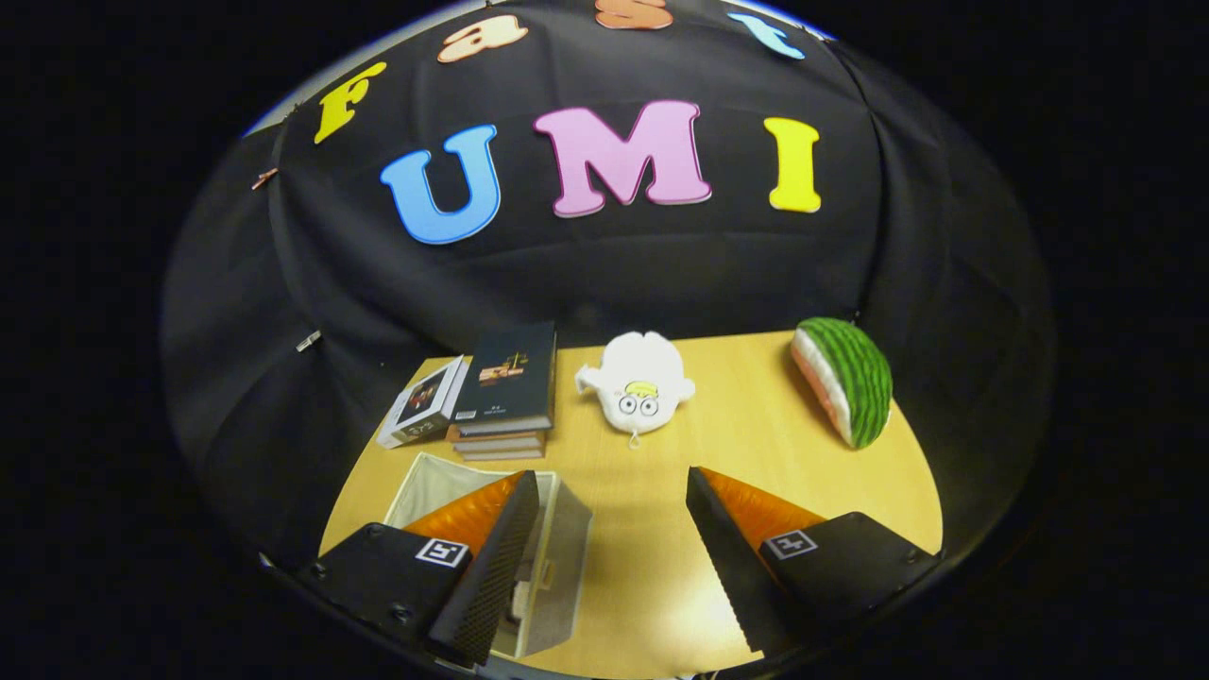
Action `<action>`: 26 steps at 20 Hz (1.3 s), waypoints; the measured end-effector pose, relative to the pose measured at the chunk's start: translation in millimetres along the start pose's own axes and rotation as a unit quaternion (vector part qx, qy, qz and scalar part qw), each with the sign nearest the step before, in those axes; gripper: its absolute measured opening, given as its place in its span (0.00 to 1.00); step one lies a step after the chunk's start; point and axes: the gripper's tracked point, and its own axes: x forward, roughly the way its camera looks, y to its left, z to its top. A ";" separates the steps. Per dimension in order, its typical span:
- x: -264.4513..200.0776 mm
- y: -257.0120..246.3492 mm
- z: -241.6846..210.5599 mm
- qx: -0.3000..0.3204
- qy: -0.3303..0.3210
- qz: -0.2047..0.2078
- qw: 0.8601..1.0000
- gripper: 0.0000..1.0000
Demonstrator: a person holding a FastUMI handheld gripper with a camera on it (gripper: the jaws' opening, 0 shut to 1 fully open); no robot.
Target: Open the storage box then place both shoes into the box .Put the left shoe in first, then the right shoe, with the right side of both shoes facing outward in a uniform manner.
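A light wooden counter [652, 567] sits against a black cloth wall, lit from above. The storage box [557, 557], pale and fabric-sided, stands at the near left of the counter, partly under the left finger of the tongs [612, 557]. Its top looks open, with something dark low inside, though I cannot tell whether that is a shoe. No shoe is plainly recognisable on the counter.

The tongs hang above the counter with their fingers wide apart and nothing between them, only bare wood in the gap. Held high and spread like this, they seem to be at rest between steps or lining up for a reach, probably toward the box just below the left finger.

Beyond the box, a stack of books [505, 397] lies with a small boxed item [425, 401] leaning beside it. A white plush toy [638, 382] rests further back, near the middle, and a watermelon-slice cushion [845, 378] stands at the far right. These are well apart from the box and should not hinder a reach into it; the books are the nearest thing to mind.
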 end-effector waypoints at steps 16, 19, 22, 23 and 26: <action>-111.7 -160.9 103.4 -0.079 -0.190 -0.075 0.976 0.97; -122.1 -177.0 103.5 -0.084 -0.203 -0.085 0.972 0.97; -127.4 -192.0 101.6 -0.078 -0.210 -0.095 0.970 0.95; -127.9 -194.6 100.1 -0.074 -0.210 -0.097 0.970 0.93; -128.4 -203.1 99.6 -0.069 -0.215 -0.103 0.969 0.93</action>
